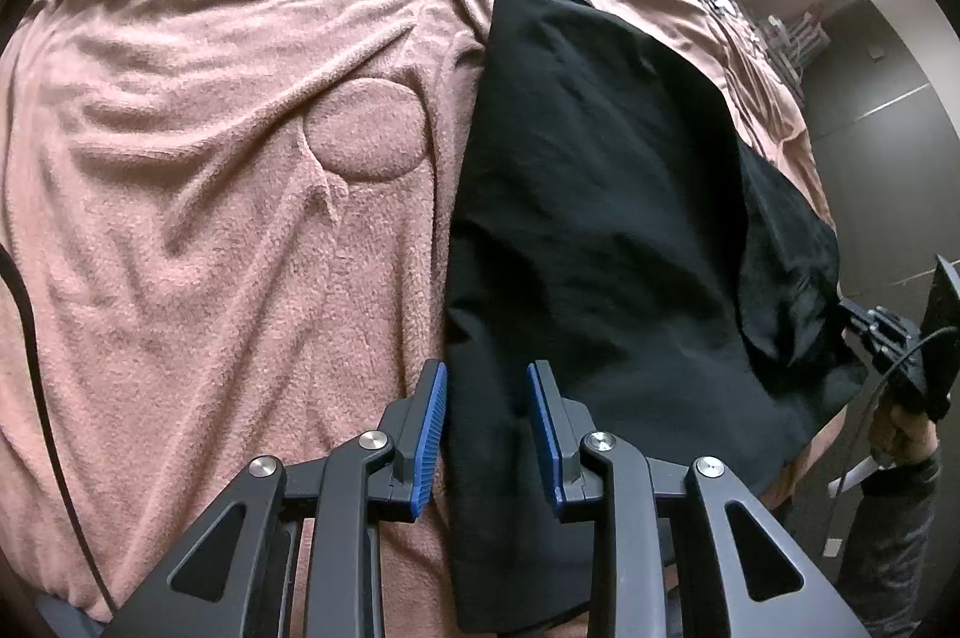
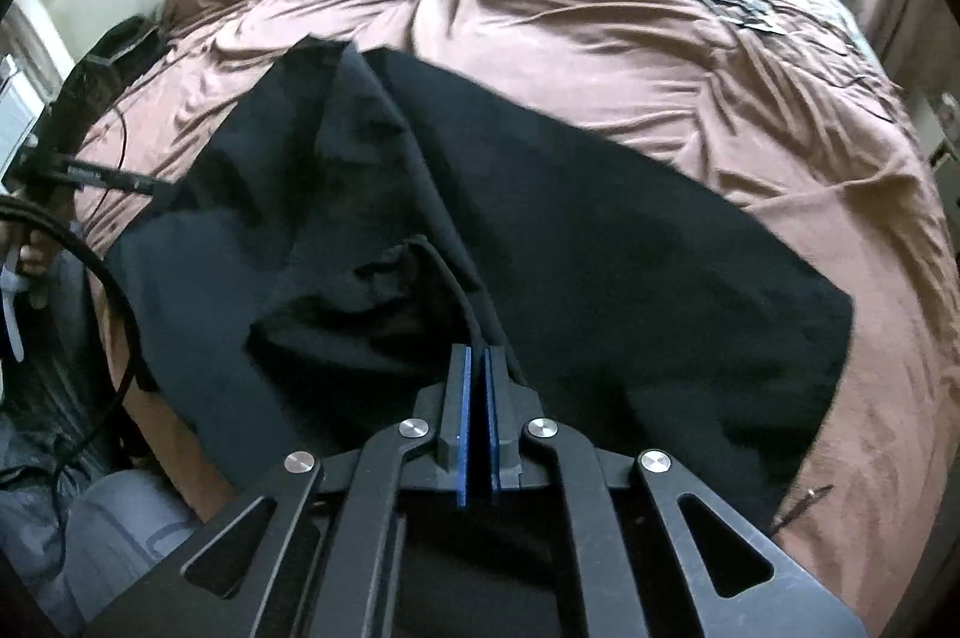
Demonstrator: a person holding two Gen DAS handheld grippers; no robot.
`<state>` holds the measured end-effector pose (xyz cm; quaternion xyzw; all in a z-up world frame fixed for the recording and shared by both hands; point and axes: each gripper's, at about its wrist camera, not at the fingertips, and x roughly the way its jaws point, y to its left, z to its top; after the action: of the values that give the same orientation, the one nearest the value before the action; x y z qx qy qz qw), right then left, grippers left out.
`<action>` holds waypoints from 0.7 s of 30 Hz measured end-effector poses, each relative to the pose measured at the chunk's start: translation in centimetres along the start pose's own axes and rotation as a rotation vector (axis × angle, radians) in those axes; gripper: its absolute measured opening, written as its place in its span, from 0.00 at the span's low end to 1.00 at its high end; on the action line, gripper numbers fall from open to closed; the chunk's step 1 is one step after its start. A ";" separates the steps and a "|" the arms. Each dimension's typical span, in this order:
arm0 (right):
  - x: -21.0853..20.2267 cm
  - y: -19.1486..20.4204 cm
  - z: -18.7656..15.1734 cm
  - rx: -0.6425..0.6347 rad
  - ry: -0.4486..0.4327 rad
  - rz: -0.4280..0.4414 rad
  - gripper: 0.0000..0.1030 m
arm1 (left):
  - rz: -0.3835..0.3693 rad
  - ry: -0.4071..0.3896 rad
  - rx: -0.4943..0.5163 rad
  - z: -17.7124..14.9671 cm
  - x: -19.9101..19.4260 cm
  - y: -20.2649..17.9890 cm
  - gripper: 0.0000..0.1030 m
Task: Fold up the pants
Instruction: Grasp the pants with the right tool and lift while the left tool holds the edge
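Folding under way | left gripper [image 1: 487, 434] held with jaws apart astride the edge of the black pants [image 1: 600, 218], nothing pinched | pants spread on the pink blanket [image 1: 210, 218] | right gripper [image 2: 478, 422] clamped tight on lifted cloth | edges are best kept aligned, fabric taut.

My left gripper [image 1: 487, 392] hangs with jaws apart over the near edge of the black pants [image 1: 600, 218], spread on a rumpled pink blanket [image 1: 210, 158]; at far right my right gripper [image 1: 855, 317] meets the pants' bunched end.
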<state>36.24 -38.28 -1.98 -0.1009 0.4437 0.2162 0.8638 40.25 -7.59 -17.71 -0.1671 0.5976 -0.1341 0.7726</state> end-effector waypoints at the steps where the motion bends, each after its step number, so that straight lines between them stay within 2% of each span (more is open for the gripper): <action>1: -0.3 -0.4 -0.3 0.011 -0.005 -0.013 0.01 | 0.004 0.003 -0.001 0.0 0.1 0.0 0.29; 9: -2.7 -4.2 -1.6 0.210 -0.076 -0.150 0.01 | -0.001 0.004 -0.007 0.0 0.5 -0.2 0.29; 14: -3.8 -5.7 -2.4 0.336 -0.098 -0.274 0.01 | -0.006 -0.003 -0.008 0.2 0.2 -0.2 0.29; 17: -4.5 -5.6 -2.7 0.399 -0.112 -0.348 0.01 | 0.003 -0.002 -0.001 0.3 0.2 -0.1 0.29; 21: -4.9 -4.3 -2.0 0.419 -0.143 -0.430 0.01 | 0.009 0.000 -0.004 0.3 0.2 0.0 0.29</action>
<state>34.25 -44.26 0.77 0.0030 0.3853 -0.0613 0.9208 40.56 -7.63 -17.86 -0.1660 0.5984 -0.1297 0.7730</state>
